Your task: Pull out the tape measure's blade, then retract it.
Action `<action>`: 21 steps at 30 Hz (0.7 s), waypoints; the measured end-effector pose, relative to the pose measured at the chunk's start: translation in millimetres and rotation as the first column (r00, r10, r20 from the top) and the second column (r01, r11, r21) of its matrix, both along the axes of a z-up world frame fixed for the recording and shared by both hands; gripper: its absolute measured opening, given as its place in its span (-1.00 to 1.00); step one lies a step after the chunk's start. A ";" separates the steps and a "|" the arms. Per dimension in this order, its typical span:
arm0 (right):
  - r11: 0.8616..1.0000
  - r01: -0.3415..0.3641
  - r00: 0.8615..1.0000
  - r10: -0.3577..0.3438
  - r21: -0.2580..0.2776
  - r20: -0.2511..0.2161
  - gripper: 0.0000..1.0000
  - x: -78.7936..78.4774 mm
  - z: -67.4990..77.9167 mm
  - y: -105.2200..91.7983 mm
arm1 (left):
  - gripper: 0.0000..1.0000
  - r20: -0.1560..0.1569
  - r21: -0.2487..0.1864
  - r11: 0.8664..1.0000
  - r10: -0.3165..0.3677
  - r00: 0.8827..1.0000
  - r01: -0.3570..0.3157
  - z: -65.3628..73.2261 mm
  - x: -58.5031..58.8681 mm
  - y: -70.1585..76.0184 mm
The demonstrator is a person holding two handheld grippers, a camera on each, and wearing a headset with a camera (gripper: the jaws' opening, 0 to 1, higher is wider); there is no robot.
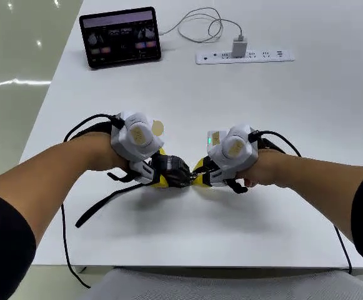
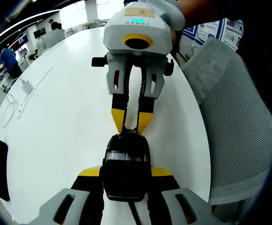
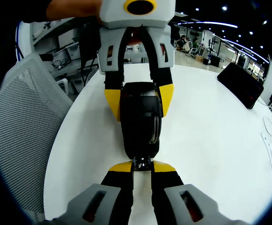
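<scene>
**Both tools clamped on 1 tape measure, near the tabletop's front edge**

The left tool (image 2: 126,171) was open only as wide as the tape measure (image 3: 140,112). Its two yellow-tipped jaws pressed the black case from either side, w/ the case sitting low btwn them. The right tool (image 3: 142,167) was almost fully closed, jaws pinched together on the blade tip (image 3: 142,162), a small metal hook sitting right at the mouth of the case. The two tools faced each other nose to nose, close together, w/ the tape measure btwn them.

In the head view the case sat at or just above the white tabletop (image 1: 281,112), near its front edge and approx. centred left to right. Whether it touched the surface couldn't be told.

Count:
- 2 tools and 1 tape measure.
- 1 tablet (image 1: 120,36) at the far end of the tabletop, propped up w/ its screen lit.
- 1 power strip (image 1: 243,56) to the tablet's right, w/ 1 white charger (image 1: 239,45) plugged into it.
- 1 white cable (image 1: 208,28) looped btwn charger and tablet.
- 1 black cable (image 1: 103,203) trailing from the left tool across the tabletop toward the front edge.
- 1 grey mesh chair (image 2: 234,117) just beside the tabletop's near edge.
</scene>
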State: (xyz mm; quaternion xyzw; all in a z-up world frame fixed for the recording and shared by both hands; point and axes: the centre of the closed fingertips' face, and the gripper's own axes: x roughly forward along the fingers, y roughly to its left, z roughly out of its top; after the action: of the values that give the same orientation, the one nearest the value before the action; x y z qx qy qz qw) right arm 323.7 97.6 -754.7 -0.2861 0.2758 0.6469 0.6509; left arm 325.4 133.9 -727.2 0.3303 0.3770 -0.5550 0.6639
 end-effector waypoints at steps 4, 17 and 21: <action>1.000 0.000 1.000 0.000 -0.001 0.000 -0.83 -0.2 0.1 -0.9 | -0.37 0.003 -0.005 1.000 0.004 1.000 -0.004 -0.2 0.2 0.0; 1.000 0.001 1.000 -0.001 -0.011 -0.001 -0.83 0.5 -0.1 -7.0 | -0.37 0.008 -0.011 1.000 0.002 1.000 -0.002 -1.0 1.1 0.2; 1.000 0.006 1.000 -0.006 -0.015 -0.003 -0.83 0.8 -0.1 -11.1 | -0.37 0.006 -0.013 1.000 0.002 1.000 -0.002 -1.1 1.3 -0.1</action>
State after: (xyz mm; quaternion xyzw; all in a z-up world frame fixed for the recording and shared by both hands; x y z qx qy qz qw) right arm 324.5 86.5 -754.7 -0.2893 0.2823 0.6434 0.6502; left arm 326.7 133.8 -728.3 0.3274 0.3717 -0.5555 0.6679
